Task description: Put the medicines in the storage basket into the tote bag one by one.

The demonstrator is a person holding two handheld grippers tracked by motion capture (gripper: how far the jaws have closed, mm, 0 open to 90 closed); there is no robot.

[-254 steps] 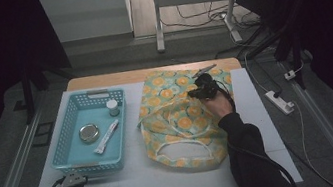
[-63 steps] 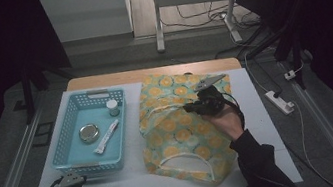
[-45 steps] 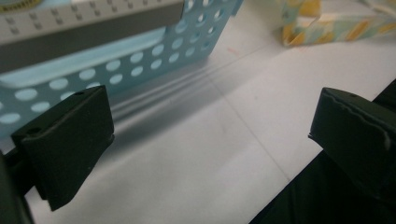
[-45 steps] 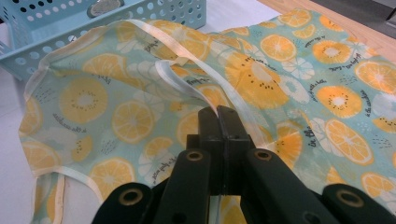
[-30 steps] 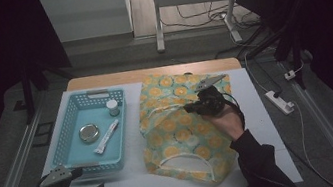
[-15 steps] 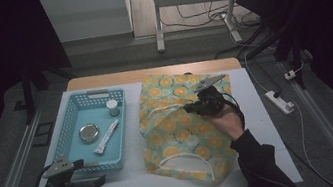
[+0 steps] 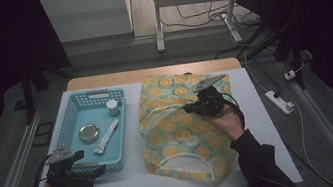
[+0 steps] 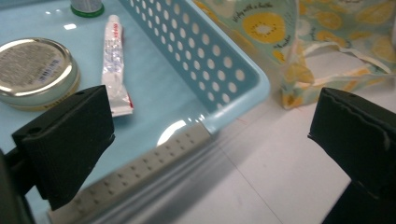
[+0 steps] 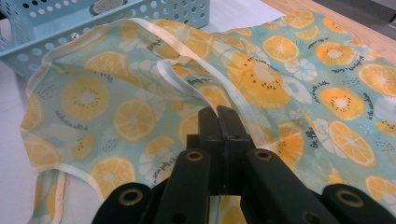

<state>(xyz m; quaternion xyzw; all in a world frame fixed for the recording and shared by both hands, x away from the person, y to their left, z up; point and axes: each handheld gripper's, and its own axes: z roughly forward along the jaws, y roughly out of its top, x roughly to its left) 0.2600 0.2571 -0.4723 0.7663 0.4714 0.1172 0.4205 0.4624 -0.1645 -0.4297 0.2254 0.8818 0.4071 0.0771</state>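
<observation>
Fabric tote bag (image 7: 180, 127), soft and light, lies right of the blue basket (image 7: 72, 133); right gripper (image 9: 217, 113) pinches its white-trimmed edge, the best hold; left gripper (image 7: 96, 170) gapes empty.

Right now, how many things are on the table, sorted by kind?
Basket: 1
Tin: 1
Tube: 1
Bottle: 1
Bag: 1
Total: 5
</observation>
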